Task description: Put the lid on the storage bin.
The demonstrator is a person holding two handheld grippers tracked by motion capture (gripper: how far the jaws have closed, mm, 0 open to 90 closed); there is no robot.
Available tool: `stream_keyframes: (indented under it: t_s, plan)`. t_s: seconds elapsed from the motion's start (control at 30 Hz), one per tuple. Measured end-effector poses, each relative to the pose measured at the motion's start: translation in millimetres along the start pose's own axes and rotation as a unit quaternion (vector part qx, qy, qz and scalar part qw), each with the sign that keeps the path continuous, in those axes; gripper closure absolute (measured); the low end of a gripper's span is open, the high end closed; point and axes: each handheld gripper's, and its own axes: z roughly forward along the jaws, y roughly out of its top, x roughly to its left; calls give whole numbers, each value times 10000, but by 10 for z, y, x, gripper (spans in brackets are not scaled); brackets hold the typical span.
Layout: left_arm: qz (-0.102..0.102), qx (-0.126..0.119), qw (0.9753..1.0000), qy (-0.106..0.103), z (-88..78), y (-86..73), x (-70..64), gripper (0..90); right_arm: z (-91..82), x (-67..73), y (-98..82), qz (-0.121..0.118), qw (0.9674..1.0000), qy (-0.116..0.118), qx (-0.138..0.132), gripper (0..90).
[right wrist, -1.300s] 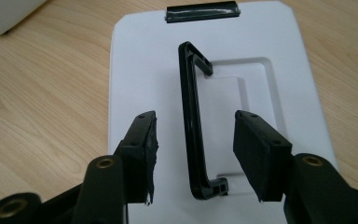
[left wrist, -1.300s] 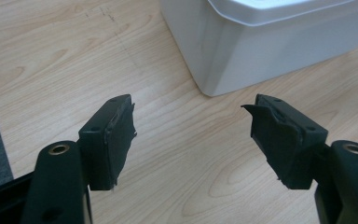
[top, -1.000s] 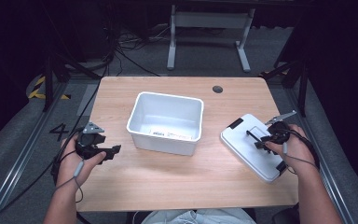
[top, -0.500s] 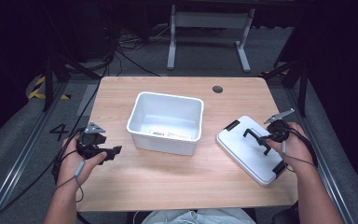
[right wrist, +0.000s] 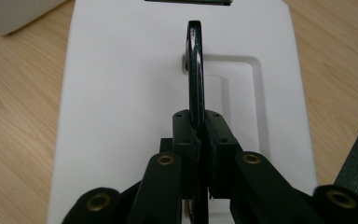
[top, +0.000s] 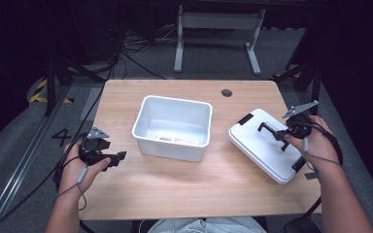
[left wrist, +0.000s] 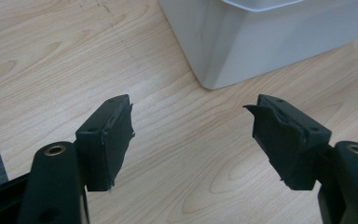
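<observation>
Light wooden tabletop is seen below: at 3 o'clock, the right gripper is clamped on the upright black handle of a flat white plastic lid; at 9 o'clock, the left gripper is spread empty beside a white rectangular plastic bin.

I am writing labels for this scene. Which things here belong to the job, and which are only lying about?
Belong to the job:
lid, held by its handle in the shut right gripper
bin, open, no lid on it
left gripper, open, beside the bin

Only lying about:
table hole
floor cables
metal stand behind the table
</observation>
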Motion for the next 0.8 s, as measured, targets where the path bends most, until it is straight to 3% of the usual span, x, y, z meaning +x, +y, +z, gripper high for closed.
stream_keyframes:
  t_s: [0.2,0.47,0.6,0.8]
  plan:
    - [35,4,10000,33,-2,0,13,290,-175,-21,66,-36,9996,111,-255,852]
    - [14,-13,10000,0,-4,-1,5,291,-392,4,199,-209,9991,-17,-369,851]
    - [24,-27,10000,23,-16,-8,8,290,-423,29,273,-300,9986,8,-431,852]
    - [-17,-69,9999,85,-67,-65,27,289,-457,148,527,-609,9971,75,-461,851]
